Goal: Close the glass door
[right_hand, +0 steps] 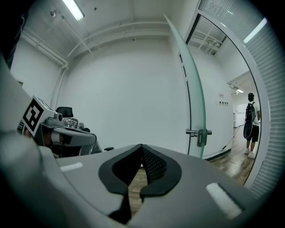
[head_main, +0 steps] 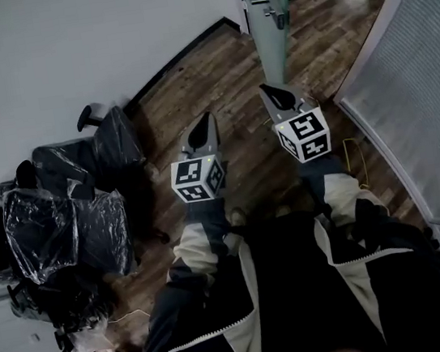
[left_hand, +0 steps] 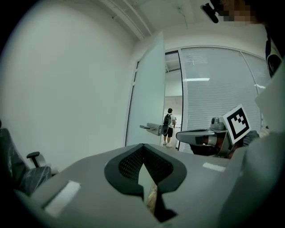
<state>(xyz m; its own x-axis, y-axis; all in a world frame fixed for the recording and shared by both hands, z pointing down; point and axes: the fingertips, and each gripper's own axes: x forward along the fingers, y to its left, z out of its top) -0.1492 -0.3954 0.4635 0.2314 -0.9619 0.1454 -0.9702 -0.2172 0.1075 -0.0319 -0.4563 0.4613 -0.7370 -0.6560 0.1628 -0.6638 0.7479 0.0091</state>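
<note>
The glass door [head_main: 270, 20] stands open, edge-on in the head view. It is directly ahead of both grippers, and neither touches it. Its metal handle [head_main: 272, 12] lies beyond the fingertips.

The right gripper [head_main: 271, 92] points at the lower near edge of the door and is the closer of the two. Its jaws are fully together, with nothing between them. The left gripper [head_main: 207, 122] is level beside it, left of the door, with its jaws likewise closed and empty.

In the right gripper view the door stands to the right of the jaws.

Plastic-wrapped chairs [head_main: 69, 210] stand by the white wall [head_main: 61, 47] on the wood floor [head_main: 213, 74].
</note>
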